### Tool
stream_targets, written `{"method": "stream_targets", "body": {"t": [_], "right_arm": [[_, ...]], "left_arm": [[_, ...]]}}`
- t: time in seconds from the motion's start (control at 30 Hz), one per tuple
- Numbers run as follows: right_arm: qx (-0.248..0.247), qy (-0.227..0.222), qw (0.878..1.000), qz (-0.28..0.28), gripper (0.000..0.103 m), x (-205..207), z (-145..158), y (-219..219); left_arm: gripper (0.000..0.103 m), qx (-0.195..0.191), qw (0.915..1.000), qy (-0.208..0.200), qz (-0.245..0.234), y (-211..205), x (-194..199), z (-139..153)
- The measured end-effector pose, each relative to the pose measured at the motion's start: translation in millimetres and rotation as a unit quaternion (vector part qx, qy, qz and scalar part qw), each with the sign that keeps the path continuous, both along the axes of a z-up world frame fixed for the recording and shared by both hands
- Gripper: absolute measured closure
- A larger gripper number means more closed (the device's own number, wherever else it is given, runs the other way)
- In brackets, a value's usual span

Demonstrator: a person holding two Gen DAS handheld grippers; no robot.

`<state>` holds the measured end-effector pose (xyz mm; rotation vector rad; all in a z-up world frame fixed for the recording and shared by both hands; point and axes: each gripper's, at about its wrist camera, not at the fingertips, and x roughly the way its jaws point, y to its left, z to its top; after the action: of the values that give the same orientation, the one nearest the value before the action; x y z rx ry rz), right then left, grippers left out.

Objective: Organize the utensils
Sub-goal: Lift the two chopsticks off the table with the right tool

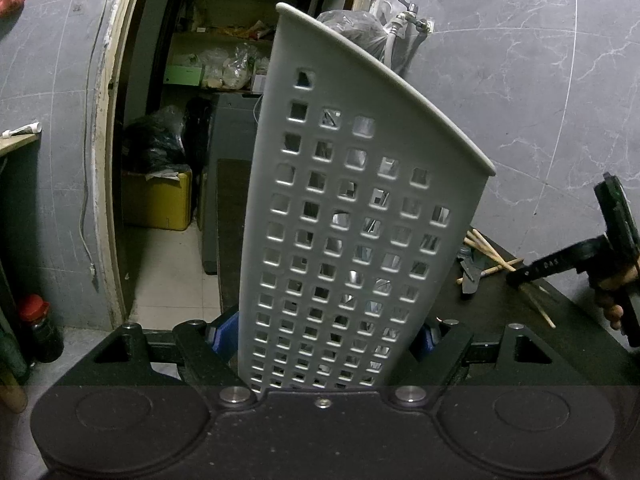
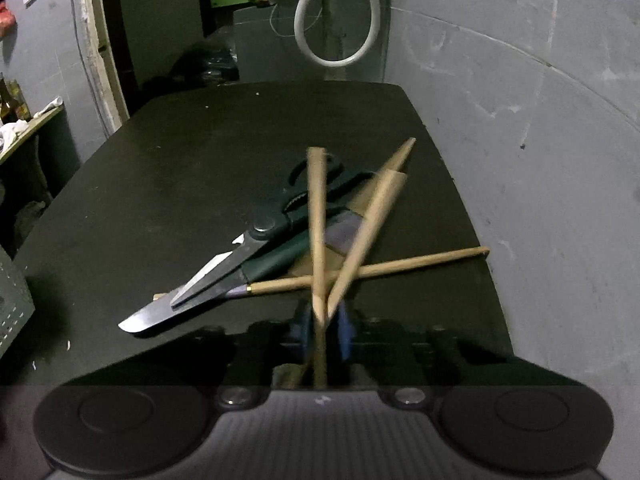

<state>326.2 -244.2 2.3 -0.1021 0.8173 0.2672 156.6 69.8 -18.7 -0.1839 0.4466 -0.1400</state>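
Observation:
My left gripper (image 1: 322, 338) is shut on a grey perforated utensil holder (image 1: 352, 200), its blue pads (image 1: 218, 336) pressing the lower sides; the holder stands upright and a little tilted, and fills the left wrist view. Metal shows through its holes. My right gripper (image 2: 322, 322) is shut on two wooden chopsticks (image 2: 316, 220), which fan out forward from between the blue pads (image 2: 344, 332). Beneath them on the dark table (image 2: 200, 152) lie black scissors (image 2: 264, 236), a knife (image 2: 160, 312) and another chopstick (image 2: 400, 266). The right gripper (image 1: 616, 248) also shows at the right edge of the left wrist view.
The grey tiled wall (image 2: 540, 160) runs along the table's right edge. A white hose (image 2: 340, 20) hangs behind the far end. An open doorway (image 1: 172, 140) to a cluttered storeroom lies to the left. The holder's corner (image 2: 12, 300) shows at the left of the right wrist view.

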Motion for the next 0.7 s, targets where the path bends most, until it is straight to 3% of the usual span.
{"method": "stream_targets", "body": {"t": [0.47, 0.6, 0.7], "right_arm": [[-0.027, 0.007, 0.999, 0.021, 0.096, -52.0, 5.9, -6.0], [-0.022, 0.011, 0.999, 0.023, 0.093, -45.8, 6.4, -3.9], [-0.017, 0.010, 1.000, 0.023, 0.082, -36.1, 5.9, -3.3]], "left_arm": [[0.021, -0.001, 1.0000, 0.001, 0.000, 1.2, 1.0, -0.3], [0.021, -0.001, 1.0000, 0.001, -0.001, 1.1, 0.9, -0.2], [0.021, -0.002, 1.0000, 0.001, 0.000, 1.5, 0.6, -0.1]]}}
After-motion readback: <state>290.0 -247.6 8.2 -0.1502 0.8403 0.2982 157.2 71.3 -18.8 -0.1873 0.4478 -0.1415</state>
